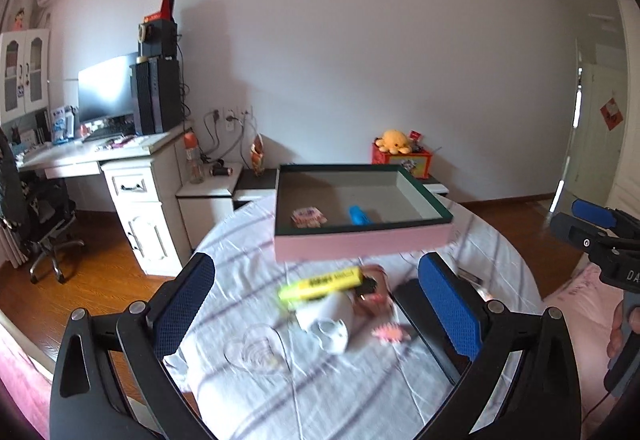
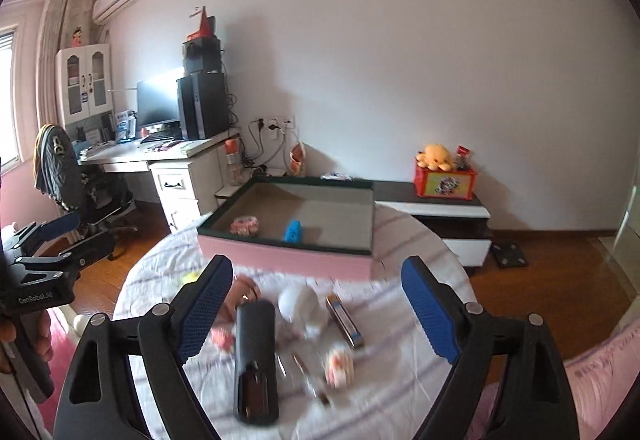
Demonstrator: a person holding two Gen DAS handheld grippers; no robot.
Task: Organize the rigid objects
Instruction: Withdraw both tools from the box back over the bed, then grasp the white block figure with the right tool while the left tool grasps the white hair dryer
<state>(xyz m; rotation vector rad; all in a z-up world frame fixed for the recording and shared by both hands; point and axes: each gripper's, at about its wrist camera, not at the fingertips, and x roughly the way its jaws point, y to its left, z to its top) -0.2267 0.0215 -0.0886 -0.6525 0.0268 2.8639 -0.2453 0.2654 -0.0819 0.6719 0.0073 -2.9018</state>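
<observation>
A pink box (image 1: 360,242) with a dark rim stands at the far side of the round table (image 1: 360,400); it also shows in the right wrist view (image 2: 288,256). Inside lie a blue item (image 1: 359,215) (image 2: 293,231) and a small pink patterned item (image 1: 308,217) (image 2: 245,226). My left gripper (image 1: 316,304) is open above a yellow highlighter (image 1: 320,283), a white object (image 1: 330,320) and a clear glass piece (image 1: 256,354). My right gripper (image 2: 316,308) is open above a black remote (image 2: 256,356), a harmonica (image 2: 344,322) and a white object (image 2: 300,304).
A white desk (image 1: 132,159) with monitor and computer tower stands left, with an office chair (image 1: 40,215) beside it. A low cabinet (image 2: 440,207) with a red box and yellow plush (image 2: 438,155) stands behind the table. Pink bedding (image 2: 600,372) lies at right.
</observation>
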